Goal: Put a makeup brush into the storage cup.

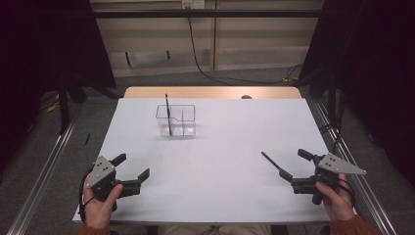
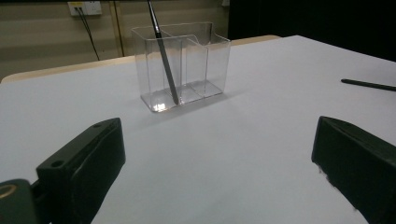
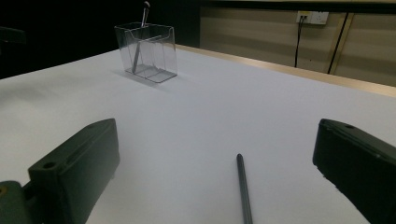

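Observation:
A clear plastic holder (image 1: 182,120) with compartments stands on the white table (image 1: 220,147), left of centre and toward the back. A dark pen (image 1: 168,114) leans upright in its left compartment. A second dark pen (image 1: 270,161) lies flat at the right. My right gripper (image 1: 295,165) is open, and that pen (image 3: 243,191) lies on the table between its jaws, untouched. The holder (image 3: 147,51) shows far off in the right gripper view. My left gripper (image 1: 132,165) is open and empty at the front left, facing the holder (image 2: 182,65) and its pen (image 2: 166,60).
The white sheet covers the table, with a wooden edge (image 1: 210,92) at the back. Metal rails (image 1: 44,171) run along both sides. A cable (image 1: 205,68) trails across the floor behind the table. Bare table lies between the two grippers.

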A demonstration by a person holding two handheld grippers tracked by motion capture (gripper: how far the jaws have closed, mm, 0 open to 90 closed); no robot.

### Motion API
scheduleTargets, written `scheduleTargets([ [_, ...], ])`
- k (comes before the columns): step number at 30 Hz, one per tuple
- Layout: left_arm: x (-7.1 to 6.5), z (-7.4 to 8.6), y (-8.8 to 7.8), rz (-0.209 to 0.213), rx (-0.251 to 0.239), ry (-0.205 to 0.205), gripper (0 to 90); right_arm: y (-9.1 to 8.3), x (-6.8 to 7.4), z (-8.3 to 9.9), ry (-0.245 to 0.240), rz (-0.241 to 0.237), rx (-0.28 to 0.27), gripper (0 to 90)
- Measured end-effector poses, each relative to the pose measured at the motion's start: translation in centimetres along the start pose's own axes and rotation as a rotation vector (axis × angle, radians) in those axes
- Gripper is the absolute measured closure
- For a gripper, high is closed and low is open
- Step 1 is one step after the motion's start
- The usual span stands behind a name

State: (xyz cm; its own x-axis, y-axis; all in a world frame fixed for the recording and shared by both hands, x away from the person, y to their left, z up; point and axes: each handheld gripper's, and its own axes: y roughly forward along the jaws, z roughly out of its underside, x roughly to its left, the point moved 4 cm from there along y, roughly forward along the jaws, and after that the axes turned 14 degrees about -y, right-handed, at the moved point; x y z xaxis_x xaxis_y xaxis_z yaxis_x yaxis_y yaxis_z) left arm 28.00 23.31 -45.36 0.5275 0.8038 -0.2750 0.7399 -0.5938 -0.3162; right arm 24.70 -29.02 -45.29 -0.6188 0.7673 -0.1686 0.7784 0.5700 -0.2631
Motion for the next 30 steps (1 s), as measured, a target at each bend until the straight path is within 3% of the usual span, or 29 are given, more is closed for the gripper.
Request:
scheduleTargets([
  [4, -0.2, 0.0, 0.0, 0.006, 0.001, 0.005, 2.9, -0.1, -0.4, -0.3, 0.011, 0.036, -0.001, 0.0],
  [16, -0.4, -0.1, 0.2, 0.010, 0.004, 0.006, 2.9, 1.2, -2.2, -1.8, 0.018, 0.041, 0.005, 0.0],
  [25, -0.6, -0.1, 0.1, 0.007, -0.003, 0.010, 2.9, 2.9, -3.6, -3.1, -0.018, 0.036, 0.062, 0.4],
  [30, -0.3, -0.1, 0.2, 0.006, 0.005, 0.010, 2.9, 4.1, -4.1, -3.4, -0.025, -0.004, 0.113, 0.6],
])
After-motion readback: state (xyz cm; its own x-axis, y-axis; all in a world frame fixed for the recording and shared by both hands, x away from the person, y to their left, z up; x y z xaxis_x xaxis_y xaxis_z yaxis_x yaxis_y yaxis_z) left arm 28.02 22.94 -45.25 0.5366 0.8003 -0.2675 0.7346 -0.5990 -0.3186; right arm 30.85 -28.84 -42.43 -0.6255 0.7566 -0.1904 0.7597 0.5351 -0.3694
